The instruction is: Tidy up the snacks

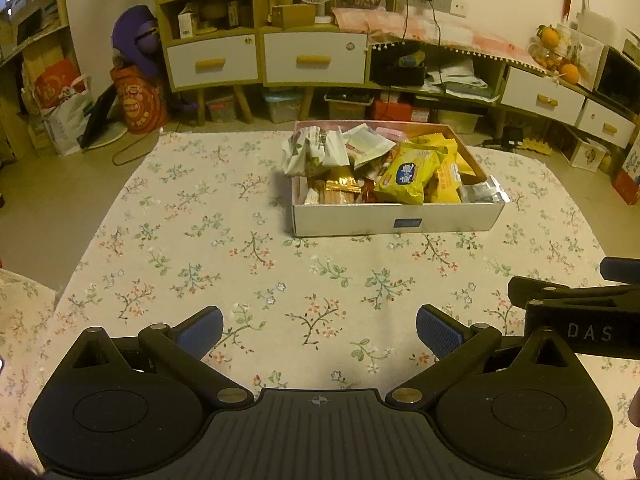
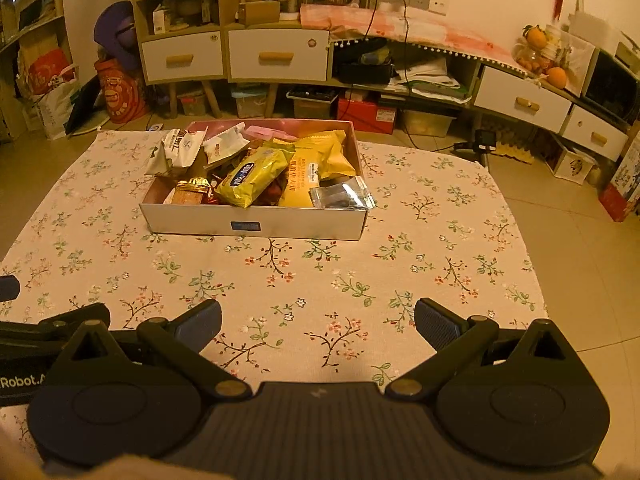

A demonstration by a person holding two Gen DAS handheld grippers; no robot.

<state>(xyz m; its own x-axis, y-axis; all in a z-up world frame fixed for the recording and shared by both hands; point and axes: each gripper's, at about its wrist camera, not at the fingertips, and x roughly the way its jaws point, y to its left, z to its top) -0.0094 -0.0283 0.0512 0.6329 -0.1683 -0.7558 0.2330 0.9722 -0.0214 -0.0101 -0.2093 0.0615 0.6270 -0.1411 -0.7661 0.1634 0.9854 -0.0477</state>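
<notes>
Left wrist view: the left gripper [image 1: 319, 334] hovers low over a tabletop [image 1: 168, 264] covered with a floral cloth, its jaws spread wide and holding nothing. Beyond the gripper, toward the far edge of the tabletop, sits an open white cardboard box [image 1: 396, 220] heaped with snacks. A yellow packet with a blue label [image 1: 406, 178] lies on top near the box's front wall, white wrappers [image 1: 316, 152] spill over its far left corner, and a clear silvery pouch [image 1: 482, 192] rests at its front right corner. The right gripper [image 1: 580, 304] shows at the box's near right, side on.

Right wrist view: the right gripper [image 2: 318, 330] also hangs over the cloth with jaws released and empty. The box [image 2: 256, 224] stands ahead and slightly left, well apart from the gripper. The yellow packet [image 2: 252, 178] lies across the box's middle, and the silvery pouch [image 2: 342, 196] overhangs its front right corner. Behind the box, low cabinets with white drawers [image 2: 276, 58] line the wall.
</notes>
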